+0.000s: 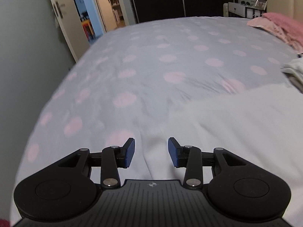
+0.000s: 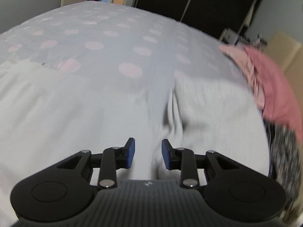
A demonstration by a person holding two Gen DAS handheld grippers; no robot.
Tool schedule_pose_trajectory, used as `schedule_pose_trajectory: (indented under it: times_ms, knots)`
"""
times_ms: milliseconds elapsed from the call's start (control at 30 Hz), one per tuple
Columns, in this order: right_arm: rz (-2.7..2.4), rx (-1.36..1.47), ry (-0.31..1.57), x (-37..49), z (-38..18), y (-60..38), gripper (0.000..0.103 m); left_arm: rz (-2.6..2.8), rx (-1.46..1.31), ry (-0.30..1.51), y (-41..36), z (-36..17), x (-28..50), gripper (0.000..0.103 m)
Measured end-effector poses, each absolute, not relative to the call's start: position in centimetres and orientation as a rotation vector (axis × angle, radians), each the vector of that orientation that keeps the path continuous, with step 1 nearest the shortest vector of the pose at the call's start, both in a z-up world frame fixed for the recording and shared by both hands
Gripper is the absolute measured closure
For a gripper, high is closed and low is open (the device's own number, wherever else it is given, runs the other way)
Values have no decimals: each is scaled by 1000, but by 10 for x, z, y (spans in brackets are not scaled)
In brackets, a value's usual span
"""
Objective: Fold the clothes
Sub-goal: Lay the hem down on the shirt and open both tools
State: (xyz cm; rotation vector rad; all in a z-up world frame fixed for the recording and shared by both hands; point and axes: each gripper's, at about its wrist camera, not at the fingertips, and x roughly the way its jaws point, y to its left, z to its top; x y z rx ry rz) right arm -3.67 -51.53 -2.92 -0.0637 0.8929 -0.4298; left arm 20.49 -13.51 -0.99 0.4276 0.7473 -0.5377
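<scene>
Hovering over the bed (image 1: 151,56), the left claw (image 1: 151,151) and right claw (image 2: 147,154) both gape partway, empty; the white garment (image 2: 85,113) lies beneath them, pink clothes (image 2: 269,79) at two o'clock.

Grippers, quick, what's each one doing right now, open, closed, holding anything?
Left gripper: open, nothing between its pads, above the white garment.
Right gripper: open, holding nothing, over the same garment.

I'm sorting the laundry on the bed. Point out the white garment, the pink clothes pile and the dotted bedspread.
White ribbed garment (image 2: 56,104): right wrist view, its flat middle.
Pink clothes pile (image 2: 270,83): right wrist view, top layer.
Grey bedspread with pink dots (image 1: 151,56): left wrist view, bare centre.
</scene>
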Motion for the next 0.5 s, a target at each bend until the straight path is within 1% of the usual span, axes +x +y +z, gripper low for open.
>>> schedule_pose_trajectory:
  times_ms: [100, 133, 200, 267, 333, 433, 500]
  knots:
    - [-423, 13, 909, -72, -33, -511, 68, -554, 397, 777, -114, -14, 177, 58]
    - [-427, 39, 911, -84, -34, -511, 67, -553, 376, 796, -107, -17, 169, 56]
    - [-447, 108, 909, -109, -38, -511, 59, -548, 323, 841, -92, -24, 153, 56]
    - [-473, 211, 900, -132, -44, -511, 58, -535, 237, 885, -76, -34, 141, 56]
    - [-498, 327, 893, -151, -54, -512, 57, -516, 165, 926, -64, -44, 132, 52]
    - [-535, 502, 877, -179, -69, -514, 54, -480, 74, 964, -50, -58, 121, 51]
    - [-551, 565, 866, -188, -78, -511, 50, -466, 21, 979, -47, -65, 120, 51]
